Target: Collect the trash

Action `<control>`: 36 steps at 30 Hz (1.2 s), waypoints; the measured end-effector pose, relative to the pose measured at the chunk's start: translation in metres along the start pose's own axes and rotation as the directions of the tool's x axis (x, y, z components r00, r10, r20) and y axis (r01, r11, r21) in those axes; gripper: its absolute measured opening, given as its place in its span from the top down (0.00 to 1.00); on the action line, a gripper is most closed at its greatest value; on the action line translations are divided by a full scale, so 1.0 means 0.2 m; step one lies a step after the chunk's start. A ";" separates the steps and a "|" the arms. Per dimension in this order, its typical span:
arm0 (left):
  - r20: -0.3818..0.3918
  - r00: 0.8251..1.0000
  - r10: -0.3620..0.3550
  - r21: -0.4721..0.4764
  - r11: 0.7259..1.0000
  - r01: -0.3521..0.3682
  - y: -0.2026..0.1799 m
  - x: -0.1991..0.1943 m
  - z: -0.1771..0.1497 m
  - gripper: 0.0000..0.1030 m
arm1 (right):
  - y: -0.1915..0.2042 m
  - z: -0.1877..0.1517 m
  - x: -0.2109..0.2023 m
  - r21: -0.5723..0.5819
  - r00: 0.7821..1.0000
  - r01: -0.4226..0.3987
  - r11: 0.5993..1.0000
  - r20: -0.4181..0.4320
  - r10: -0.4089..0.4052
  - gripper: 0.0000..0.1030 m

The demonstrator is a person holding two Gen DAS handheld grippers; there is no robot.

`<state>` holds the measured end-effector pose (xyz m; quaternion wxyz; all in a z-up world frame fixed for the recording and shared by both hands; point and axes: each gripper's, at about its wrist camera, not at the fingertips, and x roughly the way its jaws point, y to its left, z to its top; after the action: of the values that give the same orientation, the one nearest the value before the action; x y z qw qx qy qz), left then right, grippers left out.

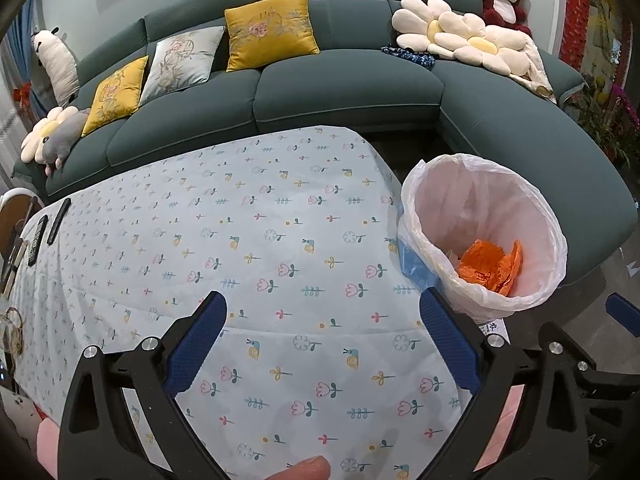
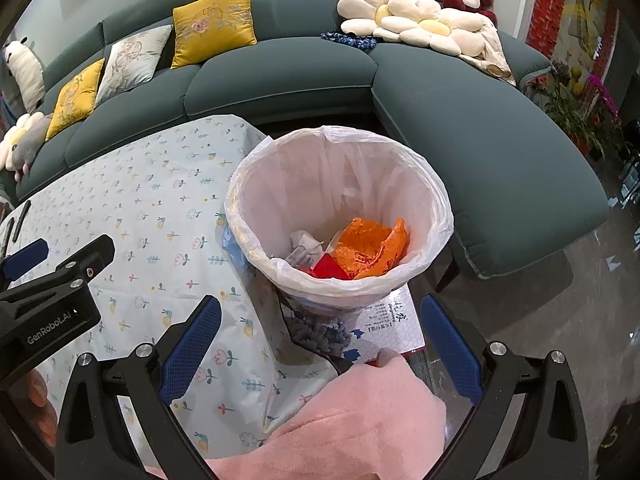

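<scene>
A trash bin [image 2: 436, 216] lined with a white plastic bag stands at the right end of the table. Inside it lie an orange crumpled wrapper [image 2: 368, 248], a red piece [image 2: 330, 269] and clear scraps. In the left wrist view the same bin [image 1: 424, 208] sits to the right, with the orange wrapper [image 1: 492, 264] showing. My left gripper [image 1: 324, 318] hangs open over the flowered tablecloth [image 1: 240, 240], nothing between its blue pads. My right gripper [image 2: 322, 322] is open just in front of the bin, empty. A pink sleeve [image 2: 352, 412] lies under it.
A teal corner sofa [image 1: 348, 88] with yellow and grey cushions, flower pillows and plush toys wraps behind the table. Two dark remotes [image 1: 48, 228] lie at the table's left end. A printed box [image 2: 394, 322] sits under the bin. Potted plants [image 2: 576, 108] stand at far right.
</scene>
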<state>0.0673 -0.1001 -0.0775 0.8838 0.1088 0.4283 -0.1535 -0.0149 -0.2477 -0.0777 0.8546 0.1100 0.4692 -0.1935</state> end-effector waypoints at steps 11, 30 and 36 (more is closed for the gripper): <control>-0.003 1.000 -0.002 0.020 1.000 0.002 -0.03 -0.01 -0.01 0.10 | -0.01 -0.01 0.01 0.007 1.000 -0.004 1.000 -0.009 0.004 0.07; -0.017 1.000 0.007 0.022 1.000 -0.007 -0.05 0.02 -0.02 0.10 | 0.00 -0.02 0.05 -0.002 1.000 -0.003 1.000 -0.020 0.003 0.07; -0.024 1.000 0.009 0.029 1.000 -0.008 -0.05 0.03 -0.02 0.10 | -0.01 -0.02 0.05 -0.002 1.000 -0.003 1.000 -0.020 0.003 0.07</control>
<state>0.0634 -0.1087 -0.0856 0.8776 0.1250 0.4362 -0.1545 -0.0136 -0.2496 -0.0883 0.8503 0.1117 0.4777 -0.1906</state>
